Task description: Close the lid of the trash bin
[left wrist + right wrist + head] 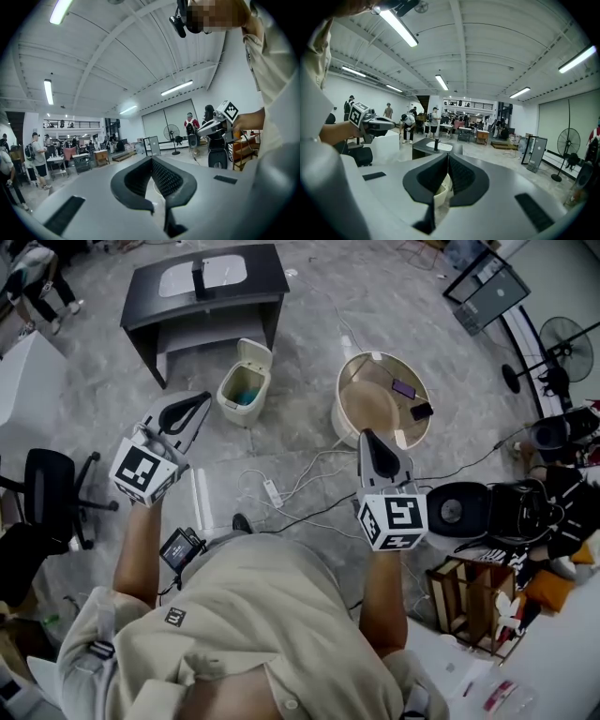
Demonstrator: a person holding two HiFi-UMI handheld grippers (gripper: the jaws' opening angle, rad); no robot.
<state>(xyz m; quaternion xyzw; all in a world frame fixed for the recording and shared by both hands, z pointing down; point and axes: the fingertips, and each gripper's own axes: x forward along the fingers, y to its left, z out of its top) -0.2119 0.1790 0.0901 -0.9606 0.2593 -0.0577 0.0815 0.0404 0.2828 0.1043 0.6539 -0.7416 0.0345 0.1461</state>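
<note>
On the far left of the grey floor stands a black office chair (52,486). Next comes the left gripper (204,399), held up in the air. Its two jaws are pressed together at the tips, and nothing is between them. A little past it, in front of a black desk (262,277), sits the small cream trash bin (246,388). Its lid (255,354) stands straight up at the back, so the bin is open. Both grippers are well apart from the bin. A white cord (272,491) lies on the floor closer in. Further right is a big round tub (370,409) with two small dark things inside. The right gripper (366,434) is held up near the tub. Its jaws are closed too, with nothing in them. A fan (562,338) stands at the far right.
</note>
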